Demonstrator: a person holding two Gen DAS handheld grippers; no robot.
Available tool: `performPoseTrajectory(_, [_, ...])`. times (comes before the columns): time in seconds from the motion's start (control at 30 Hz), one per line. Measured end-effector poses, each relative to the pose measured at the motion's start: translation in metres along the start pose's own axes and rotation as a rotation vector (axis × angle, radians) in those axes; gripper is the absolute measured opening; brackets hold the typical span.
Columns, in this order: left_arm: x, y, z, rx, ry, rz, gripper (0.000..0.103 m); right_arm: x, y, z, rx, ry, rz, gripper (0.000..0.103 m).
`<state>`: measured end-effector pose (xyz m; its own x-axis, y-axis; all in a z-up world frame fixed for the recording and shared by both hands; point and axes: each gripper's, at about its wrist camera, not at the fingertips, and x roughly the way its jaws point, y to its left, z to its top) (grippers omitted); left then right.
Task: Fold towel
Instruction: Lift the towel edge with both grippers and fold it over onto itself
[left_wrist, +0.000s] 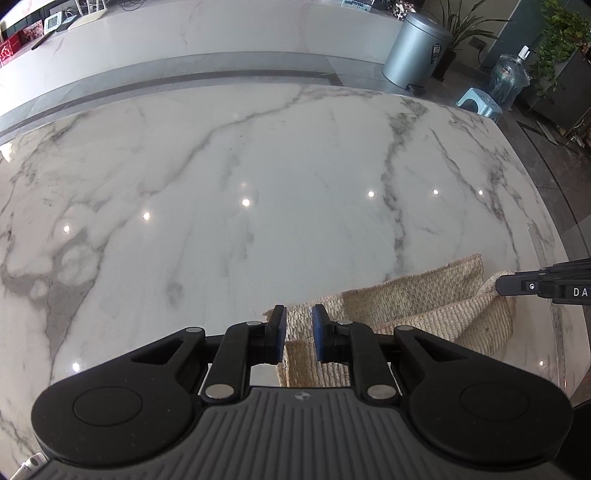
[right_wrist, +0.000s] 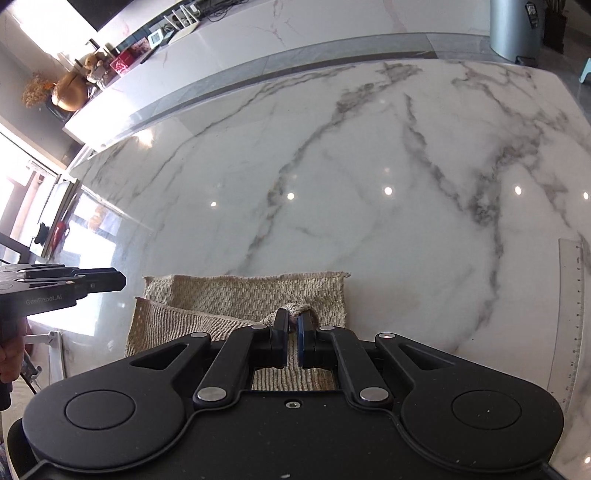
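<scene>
**A:** Where does the towel (right_wrist: 243, 295) lie?

**B:** In the right wrist view it sits low in the frame, left of centre, on the marble table (right_wrist: 369, 166), its far edge running straight across and a second layer lapped over the near left part. In the left wrist view the same cloth fills the lower right.

**A:** And the right gripper (right_wrist: 292, 321)?

**B:** Its jaws are pinched almost together at lower centre, with a bunched knot of towel edge caught between the blue pads. The tight pinch is probably there so that the corner can be carried without slipping.

**A:** The left gripper (left_wrist: 299, 319)?

**B:** Its jaws stand a narrow way apart at lower centre, with a strip of towel between them. Whether the pads (left_wrist: 320, 332) actually press on the cloth cannot be told; a gap seems to show on each side.

**A:** Why one tool at each end?

**B:** Holding two corners of one edge keeps that edge taut and square, so it seems the fold is partly made and the layer is being laid.

**A:** The clear ruler (right_wrist: 570, 314)?

**B:** At the right edge, apart from the towel.
</scene>
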<state>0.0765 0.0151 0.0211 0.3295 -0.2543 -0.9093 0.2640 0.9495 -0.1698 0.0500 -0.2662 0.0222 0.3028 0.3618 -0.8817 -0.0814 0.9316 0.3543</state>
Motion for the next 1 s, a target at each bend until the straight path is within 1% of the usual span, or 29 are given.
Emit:
performPoseTrajectory(0.07, [0.003, 0.001, -0.002, 0.022, 0.006, -0.005, 0.014, 0.007, -0.002, 0.000, -0.010, 0.025, -0.013, 0.005])
performPoseTrajectory(0.2, [0.006, 0.002, -0.006, 0.069, 0.020, -0.007, 0.014, 0.014, -0.008, 0.001, -0.015, 0.040, -0.029, 0.013])
performPoseTrajectory(0.27, [0.005, 0.003, -0.008, 0.089, 0.024, -0.007, 0.014, 0.014, -0.009, 0.002, -0.025, 0.041, -0.028, 0.019])
performPoseTrajectory(0.33, [0.005, 0.002, -0.008, 0.119, 0.030, -0.008, 0.016, 0.012, -0.009, 0.004, -0.038, 0.039, -0.025, 0.034])
performPoseTrajectory(0.4, [0.003, 0.000, -0.010, 0.157, 0.032, -0.012, 0.018, 0.009, -0.008, 0.006, -0.081, 0.039, -0.021, 0.038])
performPoseTrajectory(0.5, [-0.001, -0.004, -0.011, 0.222, 0.028, -0.024, 0.025, 0.005, -0.002, 0.008, -0.188, 0.039, -0.022, 0.038])
performPoseTrajectory(0.6, [-0.006, -0.009, -0.012, 0.302, 0.025, -0.027, 0.027, 0.002, 0.009, 0.008, -0.355, 0.055, -0.021, 0.038])
performPoseTrajectory(0.67, [-0.008, -0.015, -0.013, 0.388, 0.032, -0.016, 0.027, 0.002, 0.015, 0.007, -0.459, 0.078, -0.030, 0.038])
performPoseTrajectory(0.8, [-0.008, -0.025, -0.015, 0.495, 0.042, -0.008, 0.027, 0.003, 0.025, 0.004, -0.636, 0.111, -0.045, 0.038])
performPoseTrajectory(0.9, [-0.005, -0.032, -0.017, 0.581, 0.056, -0.009, 0.027, 0.005, 0.029, 0.004, -0.734, 0.129, -0.044, 0.038])
performPoseTrajectory(0.93, [-0.004, -0.033, -0.018, 0.595, 0.060, -0.007, 0.027, 0.006, 0.031, 0.004, -0.766, 0.135, -0.042, 0.038])
performPoseTrajectory(1.0, [0.001, -0.036, -0.021, 0.645, 0.072, 0.008, 0.027, 0.008, 0.033, 0.003, -0.823, 0.148, -0.041, 0.037])
